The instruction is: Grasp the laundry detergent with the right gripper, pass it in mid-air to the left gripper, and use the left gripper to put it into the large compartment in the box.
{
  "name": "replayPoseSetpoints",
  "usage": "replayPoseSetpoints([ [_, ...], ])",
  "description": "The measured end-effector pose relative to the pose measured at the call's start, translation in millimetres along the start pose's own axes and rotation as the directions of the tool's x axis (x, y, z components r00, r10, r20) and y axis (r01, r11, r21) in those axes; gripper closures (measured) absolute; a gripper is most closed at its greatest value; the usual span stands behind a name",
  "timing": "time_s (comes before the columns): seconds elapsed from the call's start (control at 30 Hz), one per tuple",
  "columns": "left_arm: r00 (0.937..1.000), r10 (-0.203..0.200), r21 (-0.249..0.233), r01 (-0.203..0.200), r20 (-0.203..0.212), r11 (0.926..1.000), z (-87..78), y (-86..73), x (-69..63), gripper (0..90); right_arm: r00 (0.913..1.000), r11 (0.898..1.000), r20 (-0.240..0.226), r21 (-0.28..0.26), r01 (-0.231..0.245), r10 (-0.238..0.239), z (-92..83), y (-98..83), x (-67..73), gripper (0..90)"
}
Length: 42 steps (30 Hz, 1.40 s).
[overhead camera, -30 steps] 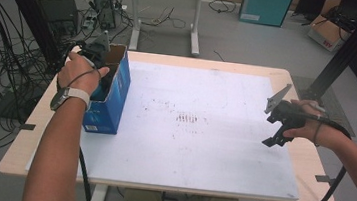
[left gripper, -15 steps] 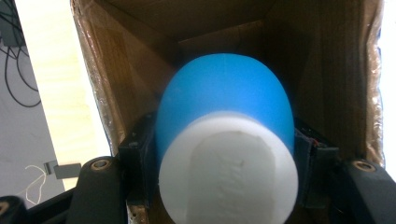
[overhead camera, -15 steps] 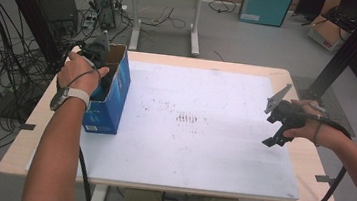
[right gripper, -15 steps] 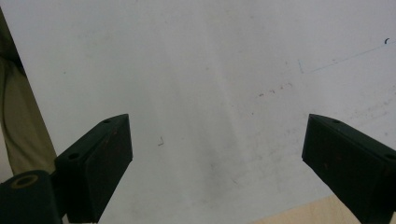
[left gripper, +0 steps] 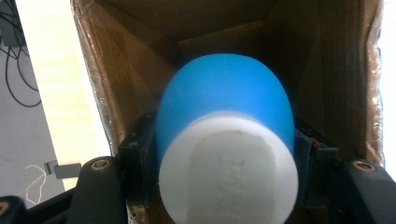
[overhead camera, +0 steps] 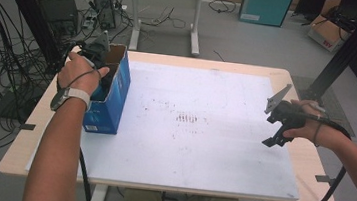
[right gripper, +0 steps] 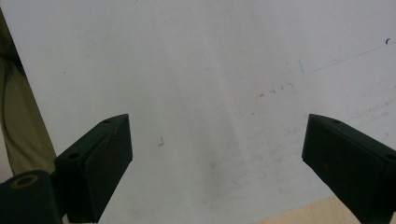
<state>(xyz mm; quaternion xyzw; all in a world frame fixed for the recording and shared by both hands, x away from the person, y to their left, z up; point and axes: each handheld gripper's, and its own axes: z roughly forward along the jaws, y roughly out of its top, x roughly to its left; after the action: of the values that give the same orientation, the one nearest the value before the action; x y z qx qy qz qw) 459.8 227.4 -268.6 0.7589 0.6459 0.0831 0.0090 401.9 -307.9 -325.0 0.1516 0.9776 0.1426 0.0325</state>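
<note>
Blue-and-white bottle (left gripper: pixel 224 140) is sitting clamped in our left claw (overhead camera: pixel 101 57) inside the open cardboard box (overhead camera: pixel 112 93) at the surface's (overhead camera: pixel 210 159) nine o'clock; we are judging it best lifted straight, clearing the walls, while our right claw (right gripper: pixel 217 158) is hanging apart, empty.

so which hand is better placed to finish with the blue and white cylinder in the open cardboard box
Left, probably. The left gripper is shut on the blue and white cylinder inside the open cardboard box. The right gripper is open over the white table sheet, far from it.

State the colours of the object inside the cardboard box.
Blue with a white end, clearest in the left gripper view.
</note>
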Motion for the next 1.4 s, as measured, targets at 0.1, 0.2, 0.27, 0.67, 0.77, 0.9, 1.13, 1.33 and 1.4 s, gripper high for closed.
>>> replayPoseSetpoints([
  [0.1, 1.0000, 0.000, -0.001, 0.000, 0.000, 1.0000, 0.0, -0.2, 0.0, 37.4, 1.0000, 1.000, 0.003, -0.003, -0.002, 0.002, -0.1, 0.2, 0.2, 8.6],
  [0.2, 1.0000, 0.000, -0.002, 0.000, 0.000, 1.0000, 0.0, -0.3, 0.0, 37.4, 1.0000, 1.000, 0.001, -0.004, -0.003, 0.003, -0.4, 0.1, 0.2, 8.6],
  [0.27, 1.0000, 0.000, -0.005, 0.000, 0.000, 1.0000, 0.0, -0.5, -0.2, 37.4, 1.0000, 1.000, 0.001, -0.007, -0.003, 0.003, -0.4, -0.1, 0.3, 8.6],
  [0.67, 1.0000, 0.000, -0.004, 0.000, -0.001, 1.0000, 0.0, -0.5, -0.6, 37.4, 0.9997, 1.000, 0.000, 0.006, -0.026, 0.026, -1.4, -1.5, 2.0, 8.6],
  [0.77, 1.0000, -0.001, -0.005, 0.001, -0.001, 1.0000, -0.1, -0.7, -0.3, 37.4, 0.9996, 1.000, 0.002, 0.008, -0.027, 0.027, -1.1, -1.4, 2.0, 8.6],
  [0.9, 1.0000, 0.000, -0.005, 0.000, -0.001, 1.0000, -0.1, -0.7, -0.5, 37.4, 0.9996, 1.000, 0.000, 0.008, -0.028, 0.028, -1.0, -1.3, 2.1, 8.6],
  [1.13, 1.0000, 0.002, -0.002, -0.002, -0.001, 1.0000, -0.1, -0.4, -0.3, 37.4, 0.9995, 0.999, 0.001, 0.011, -0.030, 0.030, -1.5, -1.6, 2.5, 8.6],
  [1.33, 1.0000, 0.000, -0.003, 0.000, 0.001, 1.0000, -0.1, -0.5, 0.4, 37.4, 0.9995, 0.999, 0.000, 0.016, -0.030, 0.030, -1.6, -2.0, 2.5, 8.6],
  [1.4, 1.0000, 0.001, -0.004, -0.001, 0.001, 1.0000, -0.1, -0.5, 0.3, 37.4, 0.9995, 0.999, -0.002, 0.014, -0.032, 0.032, -1.3, -1.8, 2.5, 8.6],
])
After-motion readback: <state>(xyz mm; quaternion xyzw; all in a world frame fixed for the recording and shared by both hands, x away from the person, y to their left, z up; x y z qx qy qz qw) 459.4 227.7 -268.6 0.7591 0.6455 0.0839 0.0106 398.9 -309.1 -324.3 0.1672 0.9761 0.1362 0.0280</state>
